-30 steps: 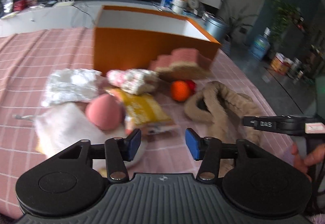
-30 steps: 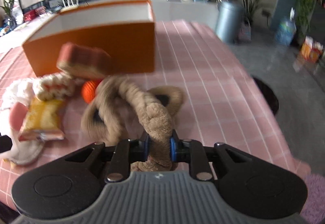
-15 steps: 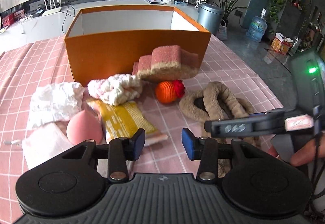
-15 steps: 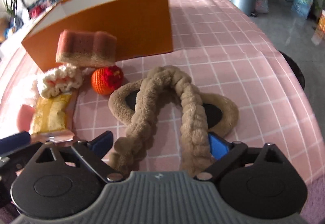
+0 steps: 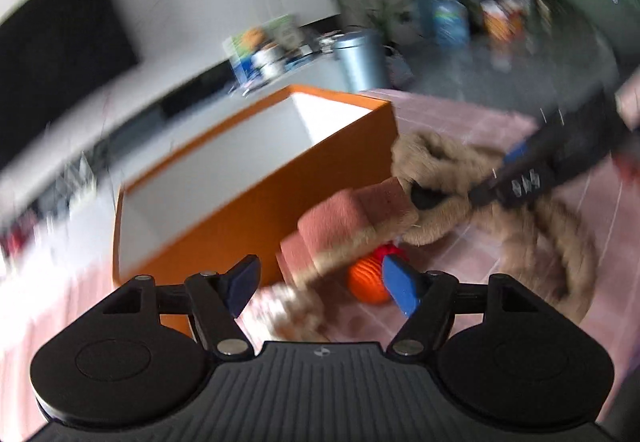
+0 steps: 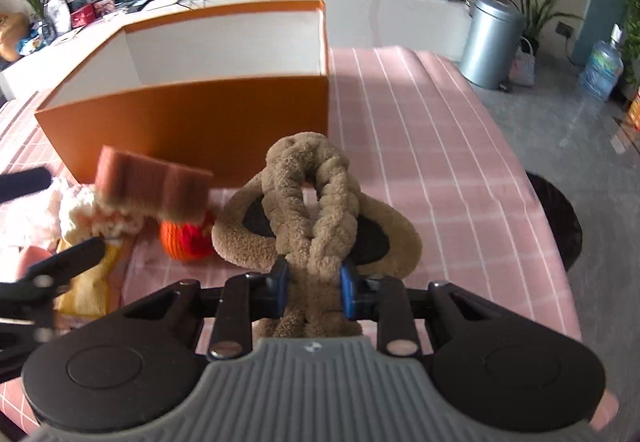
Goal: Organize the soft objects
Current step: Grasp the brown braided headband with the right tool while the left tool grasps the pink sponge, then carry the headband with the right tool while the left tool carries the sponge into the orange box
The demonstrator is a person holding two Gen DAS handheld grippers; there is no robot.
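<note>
1. The right gripper (image 6: 312, 292) is squeezing the braided tan plush (image 6: 316, 201) between its closed fingers, the loops lying just ahead.
2. The left gripper (image 5: 320, 288) is hovering wide open, holding nothing.
3. Judged next: carrying the plush forward into the orange box (image 6: 192, 121) ahead.

Black gripper (image 6: 312, 292) (ribbed grey base), blue fingers (image 6: 347, 292).

Tan fleecy slippers (image 6: 316, 201), pink-and-beige sponge (image 6: 152, 185), orange-and-red knit ball (image 6: 186, 242), orange white-lined box (image 6: 208, 109), pink white-checked cloth on counter (image 6: 432, 145).
</note>
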